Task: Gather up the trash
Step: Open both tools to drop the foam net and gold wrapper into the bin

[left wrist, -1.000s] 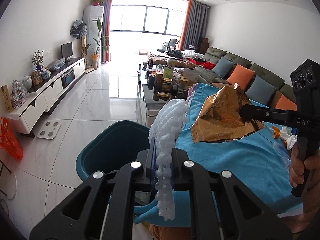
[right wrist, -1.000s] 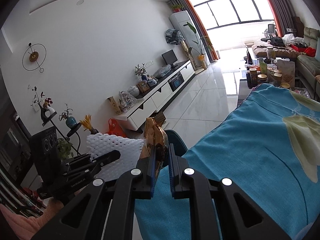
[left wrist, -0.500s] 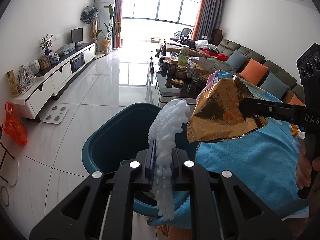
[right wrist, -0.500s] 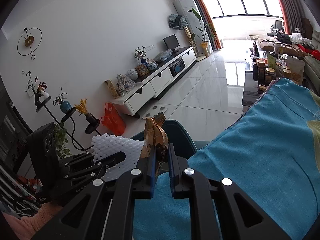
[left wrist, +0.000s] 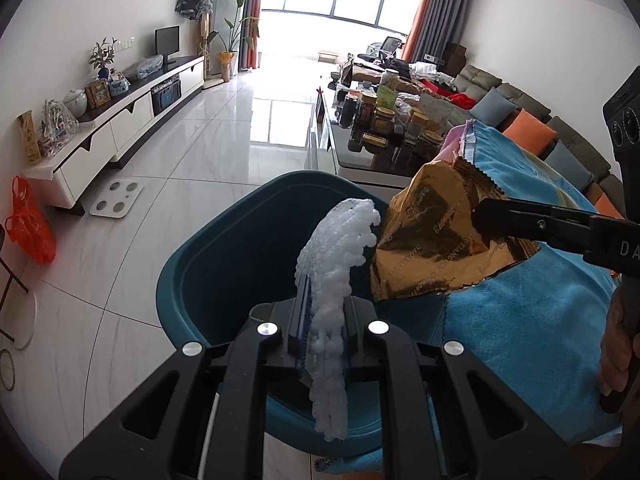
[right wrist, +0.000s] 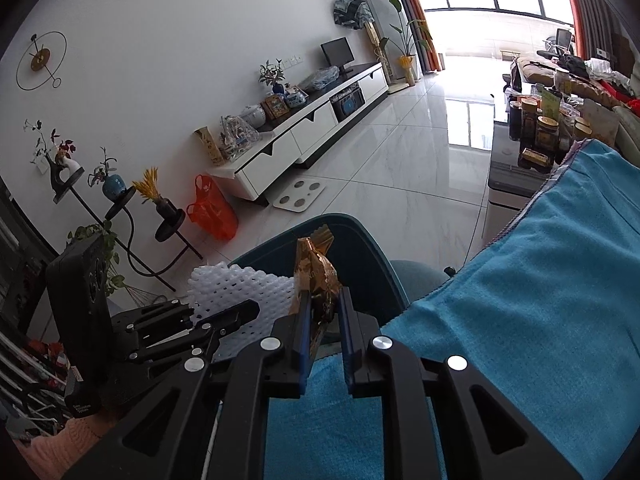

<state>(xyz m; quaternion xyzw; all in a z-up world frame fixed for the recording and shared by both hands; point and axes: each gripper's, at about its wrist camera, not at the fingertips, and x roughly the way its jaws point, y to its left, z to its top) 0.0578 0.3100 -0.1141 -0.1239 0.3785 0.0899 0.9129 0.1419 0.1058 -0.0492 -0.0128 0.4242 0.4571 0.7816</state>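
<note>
My left gripper [left wrist: 323,320] is shut on a white foam net sleeve [left wrist: 334,264] and holds it over the open teal bin [left wrist: 224,256]. My right gripper [right wrist: 323,312] is shut on a crumpled gold foil snack bag [right wrist: 316,276], held at the bin's right rim beside the table edge. In the left wrist view the gold bag [left wrist: 436,240] hangs from the right gripper's fingers [left wrist: 520,216], just right of the foam. In the right wrist view the foam sleeve [right wrist: 240,288] and left gripper [right wrist: 240,312] sit to the left, over the bin [right wrist: 360,252].
A table with a blue cloth [left wrist: 532,308] stands right of the bin. A coffee table with several jars [left wrist: 380,120] lies beyond. A white TV cabinet [left wrist: 120,120], a floor scale [left wrist: 116,200] and an orange plastic bag [left wrist: 30,228] are at the left.
Both grippers have moved left, off the blue cloth and over the teal bin, still carrying the foam sleeve and the gold bag. The bin now fills more of both views.
</note>
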